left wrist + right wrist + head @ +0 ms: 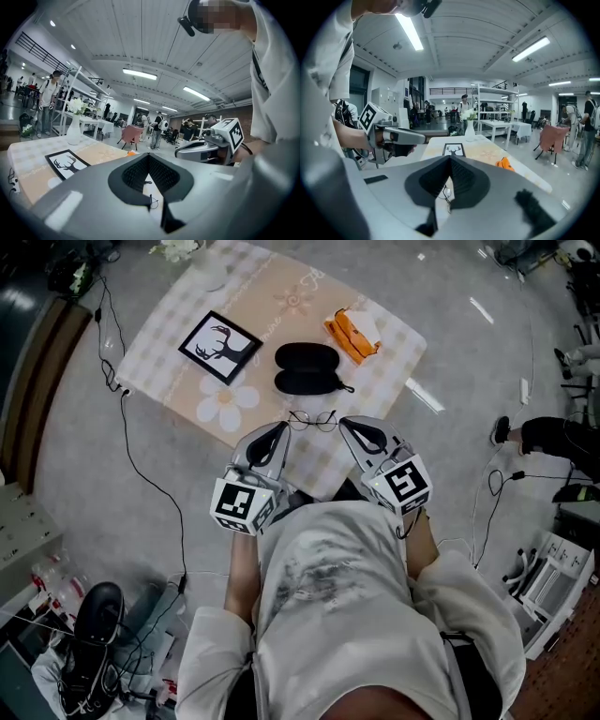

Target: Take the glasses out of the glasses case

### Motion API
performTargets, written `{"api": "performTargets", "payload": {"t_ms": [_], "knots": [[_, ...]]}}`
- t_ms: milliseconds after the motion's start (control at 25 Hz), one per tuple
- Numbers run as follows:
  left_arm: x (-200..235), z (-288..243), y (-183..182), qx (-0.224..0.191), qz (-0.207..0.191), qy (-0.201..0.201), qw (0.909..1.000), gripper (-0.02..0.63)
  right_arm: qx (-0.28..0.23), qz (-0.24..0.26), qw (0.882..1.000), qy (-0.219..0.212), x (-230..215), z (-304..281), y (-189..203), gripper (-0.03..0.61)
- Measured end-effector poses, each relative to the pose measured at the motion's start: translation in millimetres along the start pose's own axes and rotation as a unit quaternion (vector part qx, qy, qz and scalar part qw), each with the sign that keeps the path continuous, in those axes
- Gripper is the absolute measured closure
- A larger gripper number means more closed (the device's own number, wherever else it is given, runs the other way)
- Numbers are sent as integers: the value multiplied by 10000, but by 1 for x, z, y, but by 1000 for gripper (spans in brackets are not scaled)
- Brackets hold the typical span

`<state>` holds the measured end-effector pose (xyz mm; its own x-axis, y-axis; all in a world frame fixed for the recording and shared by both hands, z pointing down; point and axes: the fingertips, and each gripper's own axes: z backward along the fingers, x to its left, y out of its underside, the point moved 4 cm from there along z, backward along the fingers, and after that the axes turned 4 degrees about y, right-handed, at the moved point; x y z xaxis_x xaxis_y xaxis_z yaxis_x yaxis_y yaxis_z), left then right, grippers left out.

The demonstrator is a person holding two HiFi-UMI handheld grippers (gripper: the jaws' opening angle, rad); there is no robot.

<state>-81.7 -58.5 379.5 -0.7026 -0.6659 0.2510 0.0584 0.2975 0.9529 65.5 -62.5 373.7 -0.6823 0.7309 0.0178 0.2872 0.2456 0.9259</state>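
The left gripper [277, 434] and right gripper [351, 426] hover side by side over the near edge of the table [178, 334]. Each has its jaws closed tip to tip and holds nothing. The glasses [312, 419] lie on the cloth between the two gripper tips, outside the case [307, 368]. The case lies open just beyond them, near a deer picture [219, 347].

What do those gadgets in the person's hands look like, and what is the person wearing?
The left tongs and right tongs are smooth grey shells that taper to a point, lined inside with black ribbed pads. Each carries a white cube printed with black square markers at its rear. The person wears a loose white long-sleeved top.
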Motion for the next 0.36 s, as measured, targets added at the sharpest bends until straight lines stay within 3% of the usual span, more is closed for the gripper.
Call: {"api": "performTargets", "payload": {"t_ms": [360], "knots": [[2, 3, -6, -59, -58, -35, 10000, 605, 8, 35, 10000, -5, 3, 3, -2, 563]]}}
